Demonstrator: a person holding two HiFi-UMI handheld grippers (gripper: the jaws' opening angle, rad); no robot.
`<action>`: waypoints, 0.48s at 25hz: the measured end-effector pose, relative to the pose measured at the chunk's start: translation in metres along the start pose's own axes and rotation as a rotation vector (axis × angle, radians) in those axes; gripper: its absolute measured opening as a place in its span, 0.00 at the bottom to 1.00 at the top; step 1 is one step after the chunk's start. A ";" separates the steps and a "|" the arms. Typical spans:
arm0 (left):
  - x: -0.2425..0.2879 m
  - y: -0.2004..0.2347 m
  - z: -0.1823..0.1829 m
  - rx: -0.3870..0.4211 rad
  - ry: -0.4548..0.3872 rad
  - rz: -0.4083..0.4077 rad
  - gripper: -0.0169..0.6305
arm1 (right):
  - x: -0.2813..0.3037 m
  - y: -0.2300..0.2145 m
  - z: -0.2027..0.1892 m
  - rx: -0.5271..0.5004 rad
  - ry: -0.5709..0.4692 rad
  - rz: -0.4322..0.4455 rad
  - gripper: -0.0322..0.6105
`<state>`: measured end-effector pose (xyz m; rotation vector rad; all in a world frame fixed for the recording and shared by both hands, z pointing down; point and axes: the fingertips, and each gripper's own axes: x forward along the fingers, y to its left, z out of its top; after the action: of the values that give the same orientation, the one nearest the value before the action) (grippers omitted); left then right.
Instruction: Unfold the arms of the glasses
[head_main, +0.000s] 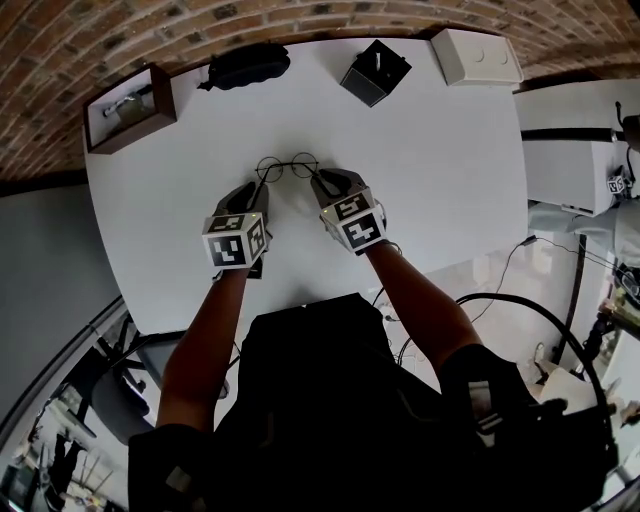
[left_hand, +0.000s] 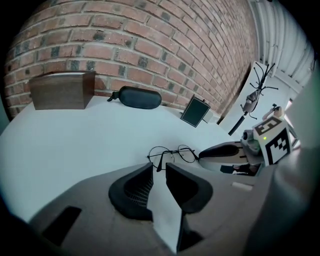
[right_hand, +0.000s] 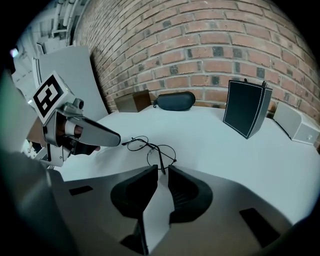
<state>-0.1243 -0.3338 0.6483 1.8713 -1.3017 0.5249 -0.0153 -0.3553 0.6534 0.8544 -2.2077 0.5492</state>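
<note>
Thin round wire glasses (head_main: 287, 167) rest on the white table (head_main: 180, 230), lenses away from me and both arms folded out toward me. My left gripper (head_main: 262, 187) sits at the left arm's end. In the left gripper view its jaws (left_hand: 159, 171) stand apart, with the arm's tip of the glasses (left_hand: 172, 153) lying at the mouth of the gap and touching neither pad. My right gripper (head_main: 319, 181) is at the other arm. Its jaws (right_hand: 161, 169) show a narrow gap, and the arm's tip of the glasses (right_hand: 150, 150) lies loose between the fingertips.
A black glasses case (head_main: 245, 65) lies at the table's far edge. A wooden box (head_main: 130, 108) stands at the far left, a black box (head_main: 375, 72) and a white box (head_main: 477, 55) at the far right. A brick wall (left_hand: 150, 45) stands behind them.
</note>
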 end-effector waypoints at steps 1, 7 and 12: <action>0.001 0.001 -0.001 0.001 0.007 0.001 0.14 | 0.001 0.000 -0.001 -0.005 0.004 0.000 0.09; 0.009 -0.002 -0.008 0.019 0.033 -0.009 0.14 | 0.003 -0.005 -0.002 -0.033 0.013 -0.023 0.09; 0.014 -0.003 -0.009 0.029 0.044 -0.010 0.14 | 0.003 -0.004 -0.002 -0.102 0.027 -0.042 0.09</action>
<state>-0.1148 -0.3345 0.6628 1.8795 -1.2615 0.5792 -0.0133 -0.3581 0.6575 0.8336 -2.1686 0.4213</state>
